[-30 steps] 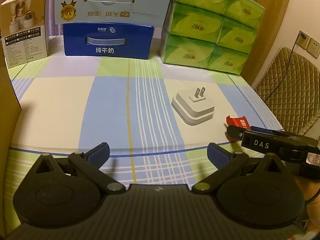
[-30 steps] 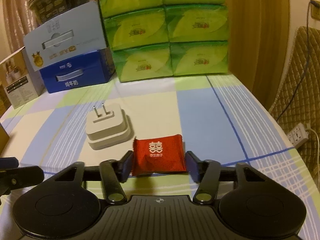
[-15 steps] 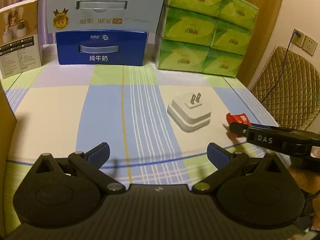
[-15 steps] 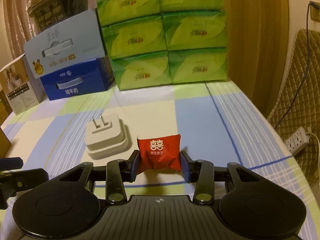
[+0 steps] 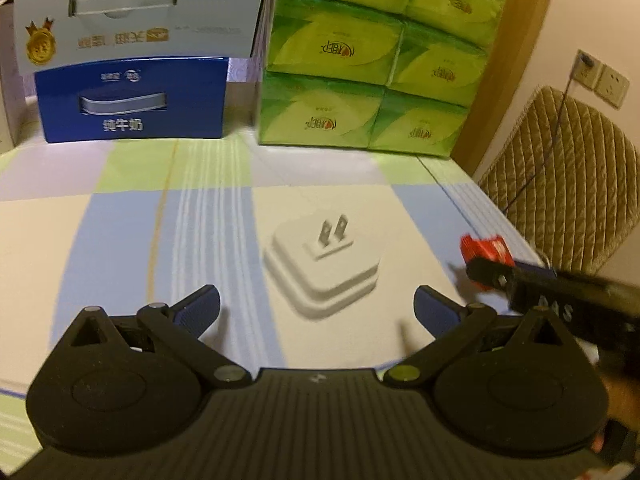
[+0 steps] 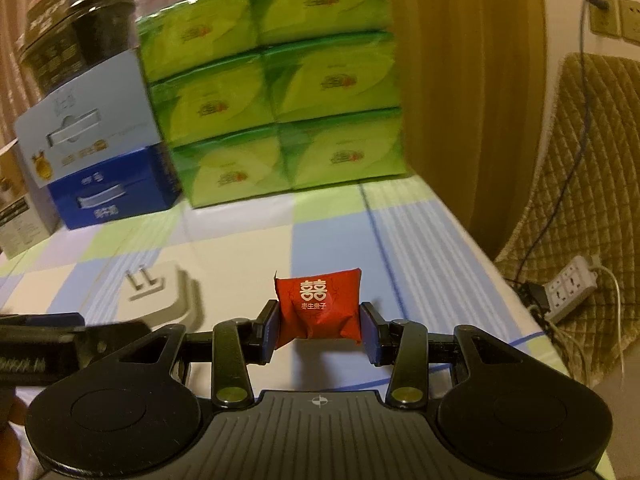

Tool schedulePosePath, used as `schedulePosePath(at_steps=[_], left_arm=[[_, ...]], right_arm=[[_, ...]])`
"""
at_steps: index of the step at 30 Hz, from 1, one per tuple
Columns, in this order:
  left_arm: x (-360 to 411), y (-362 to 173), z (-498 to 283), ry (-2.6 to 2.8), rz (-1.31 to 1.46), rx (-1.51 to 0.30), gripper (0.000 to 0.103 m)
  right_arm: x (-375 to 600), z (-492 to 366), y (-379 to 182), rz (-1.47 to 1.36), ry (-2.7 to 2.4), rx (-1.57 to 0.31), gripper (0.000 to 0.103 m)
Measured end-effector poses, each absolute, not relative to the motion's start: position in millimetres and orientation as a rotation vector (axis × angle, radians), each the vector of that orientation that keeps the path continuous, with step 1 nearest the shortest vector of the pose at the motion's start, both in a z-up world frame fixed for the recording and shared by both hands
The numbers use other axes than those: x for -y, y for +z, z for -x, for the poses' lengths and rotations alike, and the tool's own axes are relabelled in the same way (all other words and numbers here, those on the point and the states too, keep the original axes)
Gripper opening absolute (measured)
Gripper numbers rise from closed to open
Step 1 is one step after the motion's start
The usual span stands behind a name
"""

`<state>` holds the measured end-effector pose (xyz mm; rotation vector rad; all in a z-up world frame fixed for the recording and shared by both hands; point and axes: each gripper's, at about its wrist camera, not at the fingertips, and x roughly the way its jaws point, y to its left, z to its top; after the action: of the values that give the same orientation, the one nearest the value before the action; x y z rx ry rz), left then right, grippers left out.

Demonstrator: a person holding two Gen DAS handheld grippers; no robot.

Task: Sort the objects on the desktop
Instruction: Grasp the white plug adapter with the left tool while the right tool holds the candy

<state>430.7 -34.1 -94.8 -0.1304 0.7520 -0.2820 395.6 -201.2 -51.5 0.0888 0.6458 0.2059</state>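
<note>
My right gripper point(image 6: 319, 332) is clenched on a red candy packet point(image 6: 322, 307), lifted off the checked tablecloth point(image 6: 408, 240); its own camera shows the printed face, while the left camera catches only a red corner point(image 5: 482, 249). My left gripper point(image 5: 316, 309) is spread wide, empty, just before the white plug adapter point(image 5: 324, 268). Only the right view shows the power strip point(image 6: 570, 286) on the floor.

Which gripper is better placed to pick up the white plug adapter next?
Left. The left gripper is open and empty, with the white plug adapter lying just ahead between its fingers. The right gripper is shut on the red packet.
</note>
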Motion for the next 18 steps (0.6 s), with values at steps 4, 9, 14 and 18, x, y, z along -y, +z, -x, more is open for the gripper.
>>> schedulePosePath(at_steps=[4,9,14,18], left_arm=[[44.4,-97.6,-444.6,-0.256,0.145,-0.748,0.097],[54.9,-106.9,-459.7,-0.219,0.138,-0.768,0.093],[64.1,-106.5,-459.3,-0.216,0.067,-0.750,0.074],[56.6,-104.3,-446.7,-0.242,0.035,-0.750,0.062]], right_arm=[[205.0,-397.3,-50.9,-0.097,0.196,-0.652,0.039],[200.8,-398.1,-52.2,-0.082,0.201,-0.661,0.039],[199.6,-399.4,-53.7,-0.077,0.199,-0.674,0.039],[196.9,-398.8,-53.9,-0.071,0.207,-0.679,0.039]])
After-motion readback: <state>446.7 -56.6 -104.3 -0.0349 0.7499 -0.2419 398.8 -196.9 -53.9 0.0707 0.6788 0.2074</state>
